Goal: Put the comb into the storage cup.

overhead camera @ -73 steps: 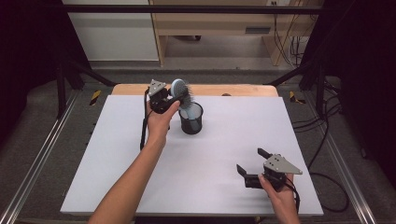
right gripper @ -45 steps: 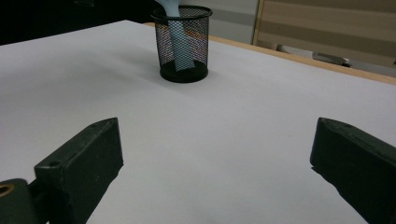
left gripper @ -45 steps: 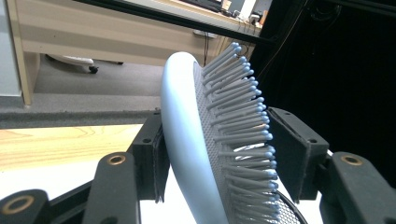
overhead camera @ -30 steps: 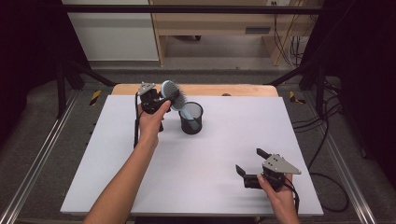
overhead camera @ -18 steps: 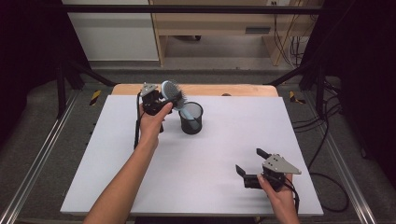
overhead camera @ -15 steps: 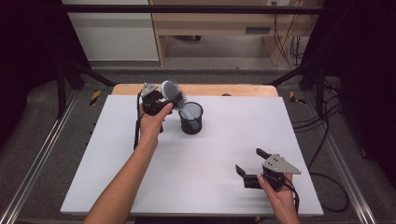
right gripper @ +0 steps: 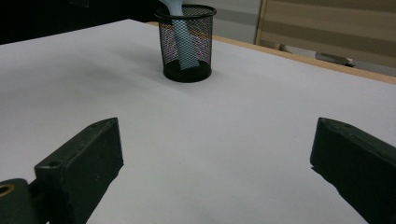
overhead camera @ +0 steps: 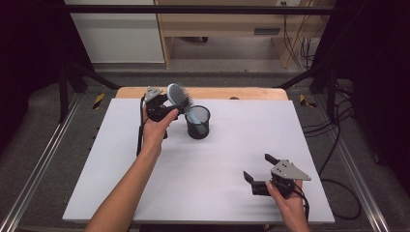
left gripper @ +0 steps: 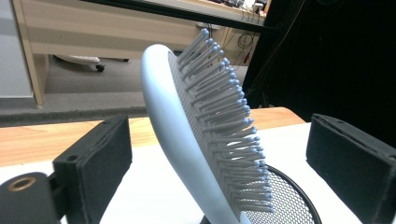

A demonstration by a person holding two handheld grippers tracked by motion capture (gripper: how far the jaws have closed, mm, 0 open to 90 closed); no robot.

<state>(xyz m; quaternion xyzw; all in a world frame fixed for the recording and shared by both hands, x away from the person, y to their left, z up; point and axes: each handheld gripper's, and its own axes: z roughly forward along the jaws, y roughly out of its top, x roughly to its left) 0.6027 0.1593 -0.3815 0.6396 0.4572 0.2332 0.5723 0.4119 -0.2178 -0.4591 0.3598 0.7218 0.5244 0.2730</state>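
A pale blue hairbrush [overhead camera: 177, 95] stands handle-down in a black mesh cup [overhead camera: 198, 123] at the back of the white table, its head leaning left over the rim. My left gripper [overhead camera: 175, 104] is at the brush head. Its jaws have just been opening, and in the left gripper view the brush [left gripper: 187, 130] stands between the two pads without touching either. My right gripper [overhead camera: 257, 166] rests open near the front right edge, nothing between its jaws. From there the cup [right gripper: 203, 37] shows far ahead, with the brush handle [right gripper: 183, 46] inside.
The white table top [overhead camera: 217, 159] has a wooden strip [overhead camera: 227, 93] along its far edge. Metal rails run down both sides, and cables [overhead camera: 338, 145] lie on the floor at the right. A wooden desk stands behind.
My left hand has shifted slightly left since the earliest frame, and the brush head leans with it over the cup's rim. The right hand has stayed put.
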